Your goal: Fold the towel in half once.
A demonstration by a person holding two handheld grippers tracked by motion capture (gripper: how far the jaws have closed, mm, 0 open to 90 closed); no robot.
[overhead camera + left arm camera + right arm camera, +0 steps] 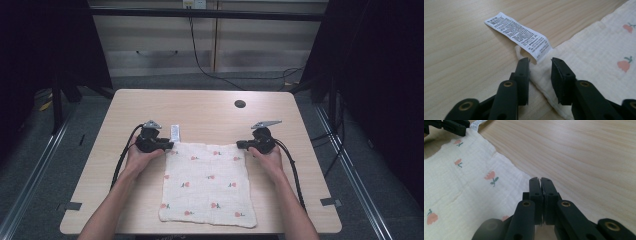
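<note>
One cream cloth [207, 183] printed with small red flowers lies flat on the table [210, 107], its single white care label [520, 35] at the far left corner. The left gripper [540, 62] straddles that corner, jaws narrowly apart, not pressing. The right gripper [540, 180] is clamped at the far right corner — whether fabric sits between its pads is hidden.

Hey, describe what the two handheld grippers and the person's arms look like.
Both the left gripper and the right gripper are black, with flat, blocky fingers fixed by brass-coloured rivets. Each carries a grey three-cornered plate on top and trails a black cable. The forearms are bare, with no sleeves in view.
</note>
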